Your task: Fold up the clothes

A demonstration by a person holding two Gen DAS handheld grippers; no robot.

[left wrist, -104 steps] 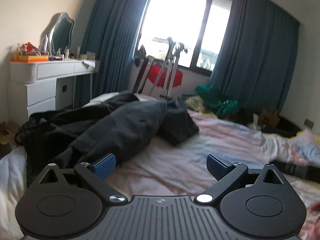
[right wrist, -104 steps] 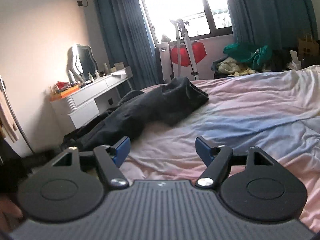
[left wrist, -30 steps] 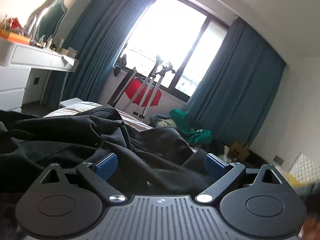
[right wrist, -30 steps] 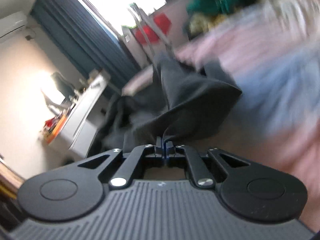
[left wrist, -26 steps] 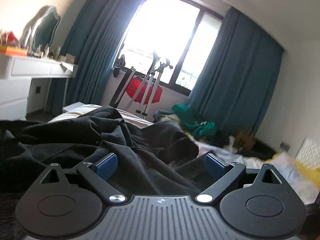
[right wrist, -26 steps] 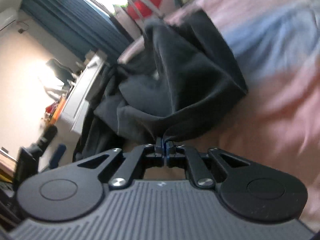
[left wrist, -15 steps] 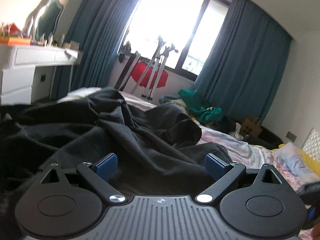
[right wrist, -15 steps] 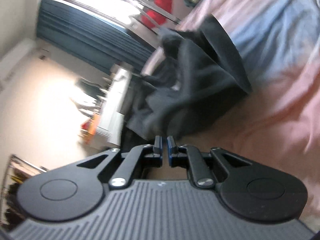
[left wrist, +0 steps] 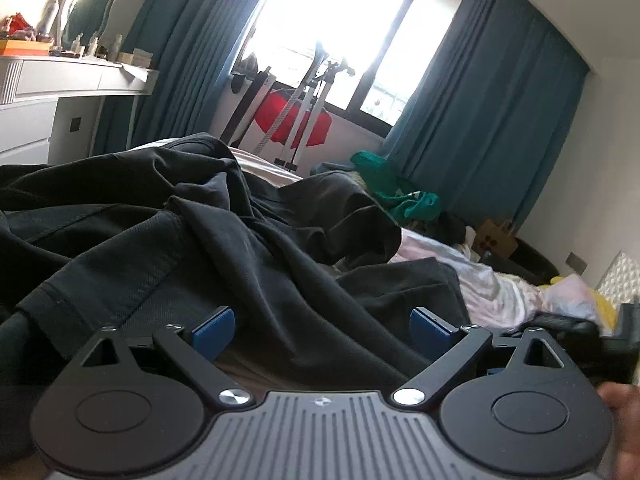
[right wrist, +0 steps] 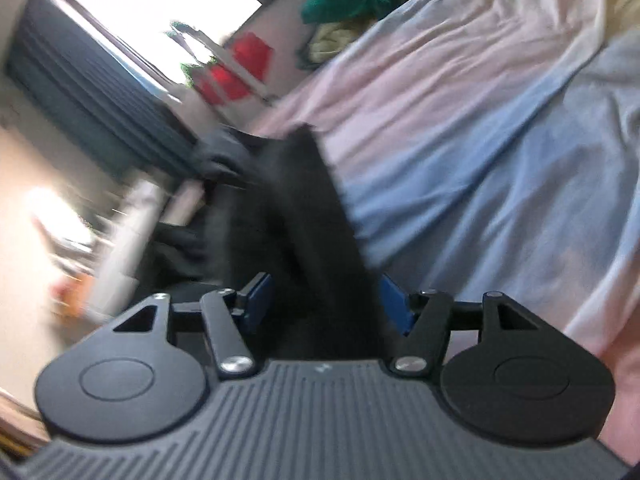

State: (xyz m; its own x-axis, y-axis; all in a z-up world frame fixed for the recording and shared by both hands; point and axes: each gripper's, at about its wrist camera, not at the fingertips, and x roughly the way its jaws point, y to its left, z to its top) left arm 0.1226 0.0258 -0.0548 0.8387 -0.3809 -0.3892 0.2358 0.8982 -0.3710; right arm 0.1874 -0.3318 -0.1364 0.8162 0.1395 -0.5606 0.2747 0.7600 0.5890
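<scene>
I am only starting on this fold, as far as I can judge. The black garment (left wrist: 208, 240) is lying bunched and creased across the near side of the bed (left wrist: 480, 280), with no flat panel or clean edge showing anywhere, so spreading it out and every fold are left to do. My left gripper (left wrist: 322, 326) is hovering low over the cloth with its fingers (left wrist: 212, 326) standing wide and nothing between them (the fabric passes underneath, not into them). My right gripper (right wrist: 326, 300) is opening its fingers (right wrist: 258, 294) at this moment; a dark ridge of the same garment (right wrist: 304, 216) is running up between them, yet the pads are standing clear of it on both sides, so I am judging the cloth released. That view is blurred, so finer detail is lost. The pink and blue sheet (right wrist: 500, 160) beyond is offering open room to lay the garment flat.
</scene>
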